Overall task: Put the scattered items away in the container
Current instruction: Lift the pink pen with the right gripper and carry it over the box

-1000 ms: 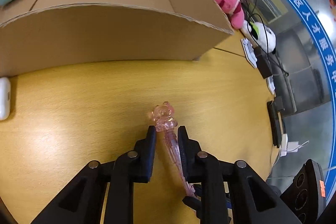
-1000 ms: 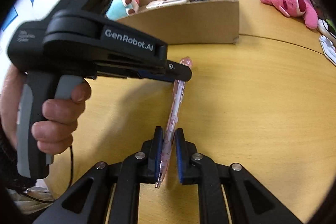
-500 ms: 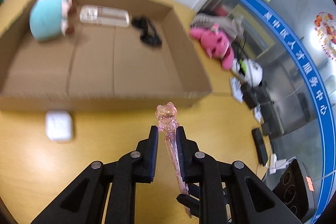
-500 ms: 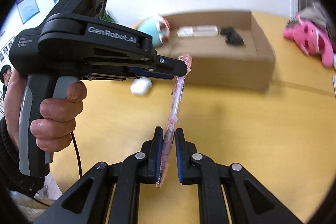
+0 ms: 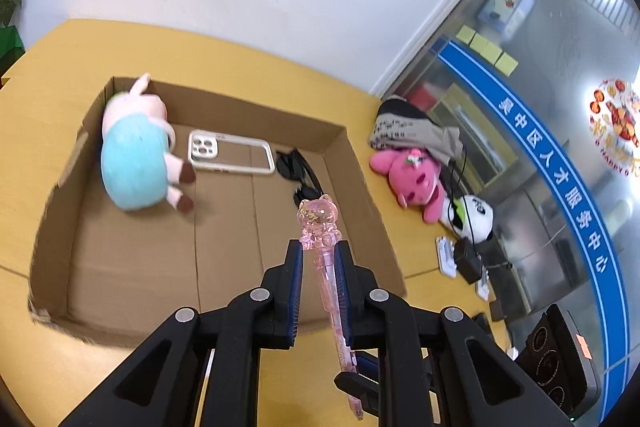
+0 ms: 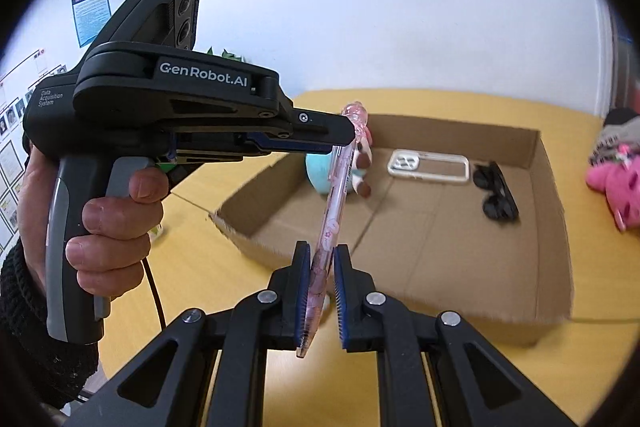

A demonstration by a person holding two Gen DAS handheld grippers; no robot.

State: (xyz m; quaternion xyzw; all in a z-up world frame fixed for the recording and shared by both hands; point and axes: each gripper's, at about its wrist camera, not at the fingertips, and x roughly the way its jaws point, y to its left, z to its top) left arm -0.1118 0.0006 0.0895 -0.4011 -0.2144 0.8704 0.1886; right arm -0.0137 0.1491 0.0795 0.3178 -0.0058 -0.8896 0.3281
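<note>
Both grippers hold one pink transparent pen with a bear-shaped cap, lifted above the table. My left gripper is shut on the pen's upper part just below the bear. My right gripper is shut on the pen near its lower end. The open cardboard box lies ahead and below; it also shows in the right wrist view. Inside it lie a blue and pink plush, a white phone case and black sunglasses.
A pink plush, a white and black toy, grey clothing and chargers with cables lie on the yellow table right of the box. A glass partition stands at the right. A person's hand holds the left gripper's handle.
Both grippers have lifted the pen off the table and carried it up toward the box. The box interior now shows from above. A white case seen earlier on the table is out of view.
</note>
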